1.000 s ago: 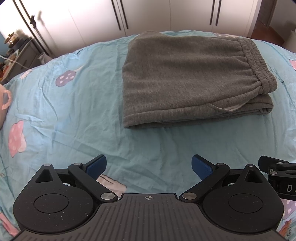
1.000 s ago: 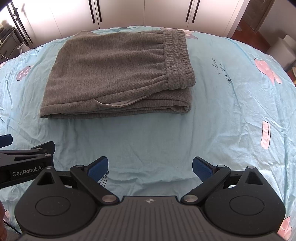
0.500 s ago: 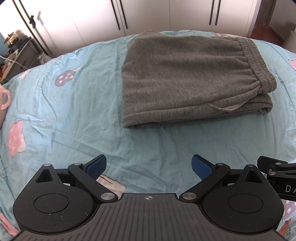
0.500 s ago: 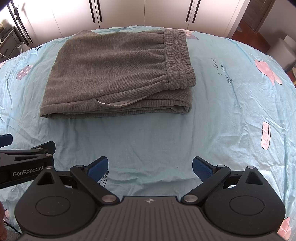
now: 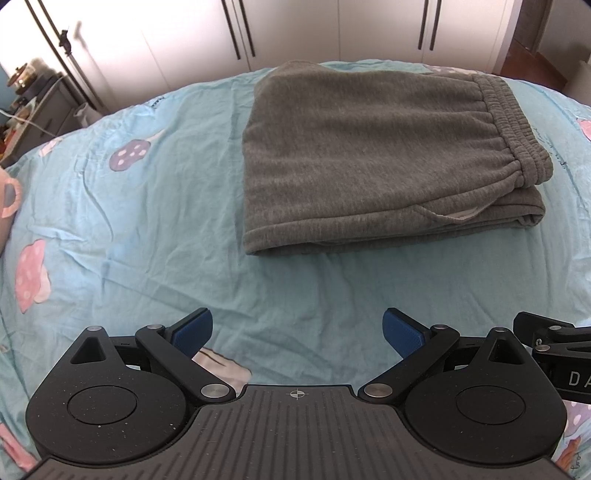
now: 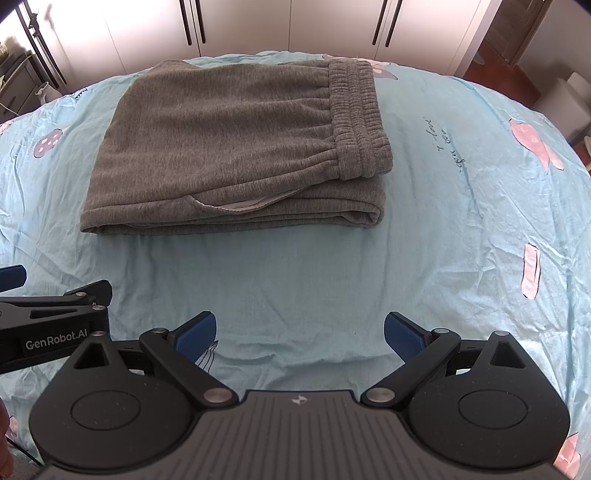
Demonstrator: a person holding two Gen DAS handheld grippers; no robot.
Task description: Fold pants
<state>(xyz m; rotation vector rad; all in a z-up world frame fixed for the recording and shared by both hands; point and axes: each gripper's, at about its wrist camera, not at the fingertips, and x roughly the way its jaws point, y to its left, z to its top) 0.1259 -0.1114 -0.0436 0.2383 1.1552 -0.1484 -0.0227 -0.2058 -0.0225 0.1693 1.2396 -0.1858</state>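
1. The grey pants [image 5: 373, 155] lie folded into a thick, tidy rectangle on the bed [image 5: 147, 229], toward its far edge and near the white wardrobe doors [image 5: 295, 29]. The ribbed elastic waistband [image 6: 356, 118] sits on top along the stack's right side, and a pale pocket lining [image 6: 236, 205] peeks out along the near edge.

2. The left gripper [image 5: 297, 334] hovers over the bare blue sheet near the bed's front edge, its blue-padded jaws spread wide with nothing between them. The right gripper [image 6: 300, 334] is held the same way, jaws wide apart and empty, well short of the pants.

3. Against the frames from a second and half a second ago, almost nothing differs: the pants lie in the same spot with the same folds, and both grippers have kept their spread and their distance.

4. The left wrist view takes in the bed's left side with its mushroom prints [image 5: 133, 151] and a cluttered shelf [image 5: 26, 99] beyond the corner. The right wrist view shows the bed's right side instead, with pink prints [image 6: 532, 144] and cursive lettering [image 6: 447, 142]. Each view catches the other gripper at its edge.
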